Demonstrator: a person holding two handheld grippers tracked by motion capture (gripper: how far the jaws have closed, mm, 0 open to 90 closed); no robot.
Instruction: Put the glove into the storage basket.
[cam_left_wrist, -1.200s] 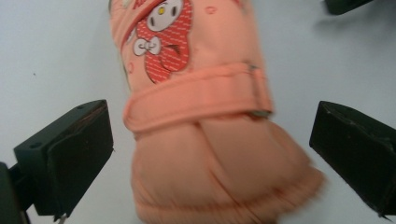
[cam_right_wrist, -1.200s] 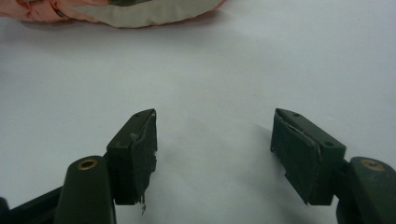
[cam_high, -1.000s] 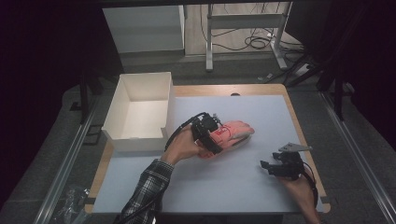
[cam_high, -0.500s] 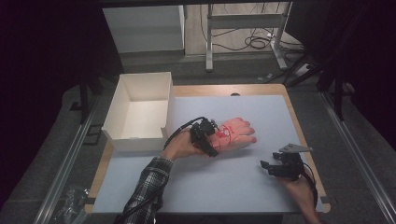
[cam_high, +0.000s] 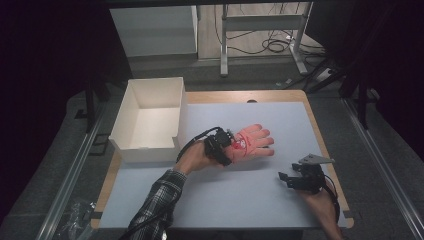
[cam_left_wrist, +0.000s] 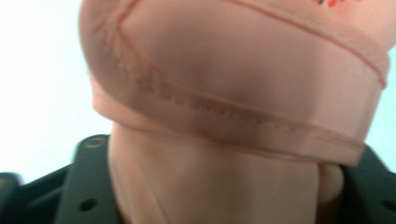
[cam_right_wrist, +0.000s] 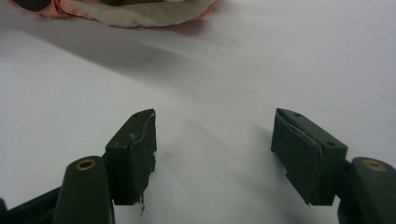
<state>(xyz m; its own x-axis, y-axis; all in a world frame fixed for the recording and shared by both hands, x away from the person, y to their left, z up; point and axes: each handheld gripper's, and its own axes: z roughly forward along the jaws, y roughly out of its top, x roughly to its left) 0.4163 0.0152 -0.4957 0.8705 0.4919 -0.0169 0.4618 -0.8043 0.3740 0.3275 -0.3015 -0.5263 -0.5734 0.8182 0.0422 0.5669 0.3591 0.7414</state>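
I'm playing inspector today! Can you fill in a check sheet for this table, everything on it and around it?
Surface: pale sheet on a wooden table, flat.
Job's things: pink glove lying flat mid-table, fingers pointing away from the left gripper; open white box at the table's left edge, looks empty.
Clutter: nothing seen.
Grippers: left gripper at the glove's cuff, jaws have just been closing, cuff between them; right gripper open, nothing between its jaws, resting near the right edge.
Cables: black cable loops from the left gripper.
Surroundings: dark floor, metal frame legs, floor cables behind.
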